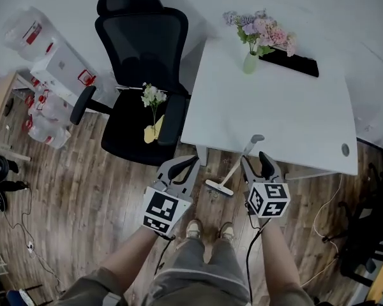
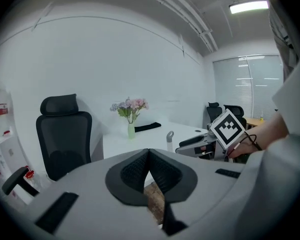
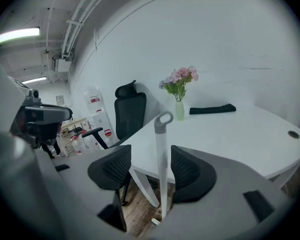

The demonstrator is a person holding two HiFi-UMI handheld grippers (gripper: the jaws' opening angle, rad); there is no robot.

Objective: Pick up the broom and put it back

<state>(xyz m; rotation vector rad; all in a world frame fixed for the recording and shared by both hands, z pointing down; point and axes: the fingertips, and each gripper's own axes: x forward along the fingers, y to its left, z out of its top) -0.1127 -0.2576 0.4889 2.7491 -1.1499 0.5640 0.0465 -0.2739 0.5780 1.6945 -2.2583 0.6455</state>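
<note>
- The right claw (image 3: 150, 170) is released, with its jaws wide apart.
- The handle of the white broom (image 3: 163, 154) stands between these jaws, closer to one jaw and not gripped.
- The broom leans on the edge of the bench (image 3: 240, 129) just ahead of this claw, with its head on the wood floor (image 1: 83, 190).
- The left claw (image 2: 149, 153) is clenched on nothing, beside the right claw.
</note>
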